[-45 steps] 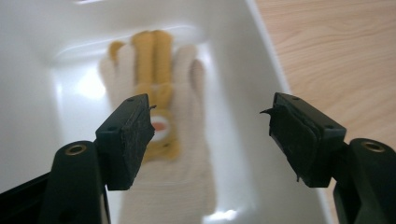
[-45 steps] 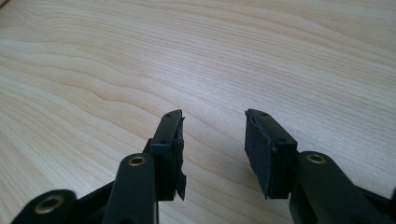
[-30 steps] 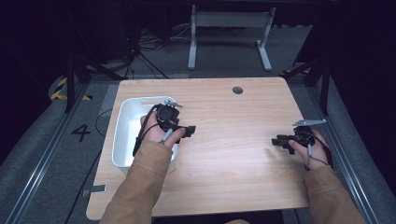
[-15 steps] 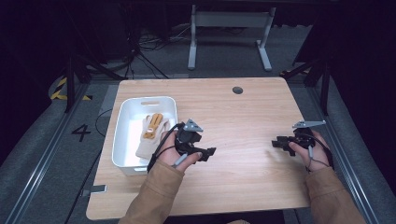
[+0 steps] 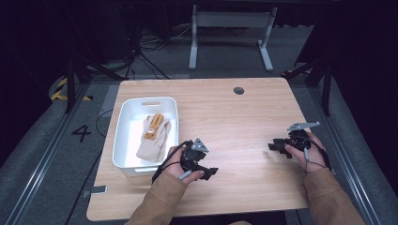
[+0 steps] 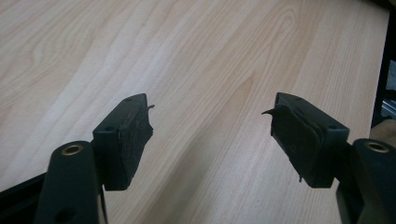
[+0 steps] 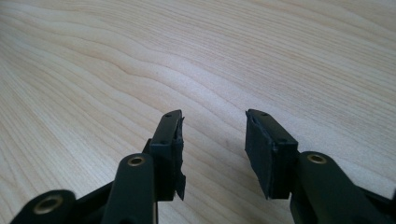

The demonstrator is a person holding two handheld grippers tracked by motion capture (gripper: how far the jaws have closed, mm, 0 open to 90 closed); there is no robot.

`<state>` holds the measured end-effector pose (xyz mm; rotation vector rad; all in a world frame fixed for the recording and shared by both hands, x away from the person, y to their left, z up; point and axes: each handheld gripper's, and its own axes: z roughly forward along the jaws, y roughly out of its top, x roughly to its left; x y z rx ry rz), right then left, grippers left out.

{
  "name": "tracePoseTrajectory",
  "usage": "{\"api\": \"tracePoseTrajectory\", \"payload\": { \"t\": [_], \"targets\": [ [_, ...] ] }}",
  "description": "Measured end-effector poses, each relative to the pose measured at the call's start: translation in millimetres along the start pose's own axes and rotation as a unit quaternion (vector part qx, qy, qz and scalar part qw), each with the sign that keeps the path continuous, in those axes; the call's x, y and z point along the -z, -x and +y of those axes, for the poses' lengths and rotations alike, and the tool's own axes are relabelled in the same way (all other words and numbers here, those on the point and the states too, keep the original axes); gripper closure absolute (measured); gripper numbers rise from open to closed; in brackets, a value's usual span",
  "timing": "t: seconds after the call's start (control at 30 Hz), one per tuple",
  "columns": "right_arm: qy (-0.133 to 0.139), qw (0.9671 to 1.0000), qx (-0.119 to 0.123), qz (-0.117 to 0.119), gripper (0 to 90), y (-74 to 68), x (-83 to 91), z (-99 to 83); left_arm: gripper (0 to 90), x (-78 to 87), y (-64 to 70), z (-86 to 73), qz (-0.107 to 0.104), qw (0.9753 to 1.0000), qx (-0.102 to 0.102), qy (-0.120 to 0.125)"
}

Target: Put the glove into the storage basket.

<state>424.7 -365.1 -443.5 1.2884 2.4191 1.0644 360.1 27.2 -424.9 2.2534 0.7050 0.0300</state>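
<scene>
glove in white bin | just left of left hand-held gripper | jaws apart, empty

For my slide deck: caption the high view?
Cream-and-orange fabric glove lying in white plastic bin; both open grippers over the wooden table.

Person: tan long sleeves on both forearms. Each hand-held gripper black, with brass-ringed pivots, worn rubber pads, grey three-cornered plate, trailing black cable.
</scene>
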Motion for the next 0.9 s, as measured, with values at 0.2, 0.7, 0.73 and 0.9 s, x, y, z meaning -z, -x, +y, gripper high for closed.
{"api": "tracePoseTrajectory", "payload": {
  "t": [0.2,0.7,0.73,0.9],
  "targets": [
    [-0.005,1.0,0.004,0.0,57.3,0.6,-2.1,-1.0,28.5,-20.7,3.4,-5.5,0.006,0.9992,-0.033,-0.021],
    [-0.011,0.9999,0.012,-0.002,56.2,-1.2,-7.3,-2.4,26.5,-40.0,15.5,-9.3,0.021,0.9959,-0.06,-0.065],
    [-0.011,0.9999,0.012,-0.003,56.2,-1.0,-7.3,-2.3,26.5,-40.1,15.3,-9.4,0.021,0.9961,-0.059,-0.063],
    [-0.008,0.9999,0.013,-0.004,56.2,-1.1,-7.0,-2.0,26.0,-38.1,13.2,-9.2,0.021,0.9973,-0.045,-0.055]
  ]
}}
